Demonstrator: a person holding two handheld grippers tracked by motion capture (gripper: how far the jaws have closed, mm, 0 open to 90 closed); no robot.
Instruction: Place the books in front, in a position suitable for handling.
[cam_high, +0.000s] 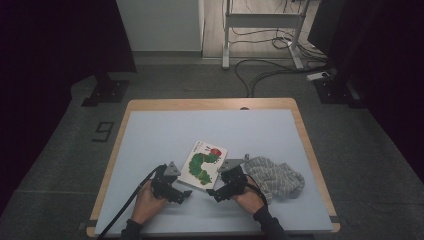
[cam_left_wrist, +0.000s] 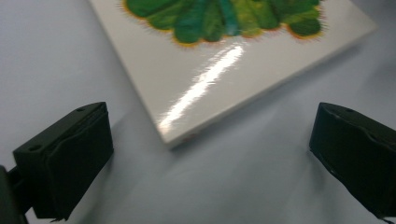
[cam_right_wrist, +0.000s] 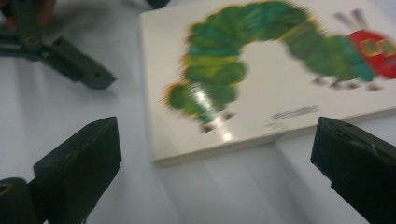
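We see bare table (cam_high: 165, 130) beyond and left of the book (cam_high: 202, 164), free for passing. At its right, the knitted cloth (cam_high: 275, 176) blocks the way; both near corners lie between open jaws.

A pale blue desk (cam_high: 165, 130) with a wooden edge carries two things near its front — a white picture book (cam_high: 202, 164) with a green caterpillar on its cover, lying flat, and a grey knitted cloth (cam_high: 277, 178) bunched up to the book's right.
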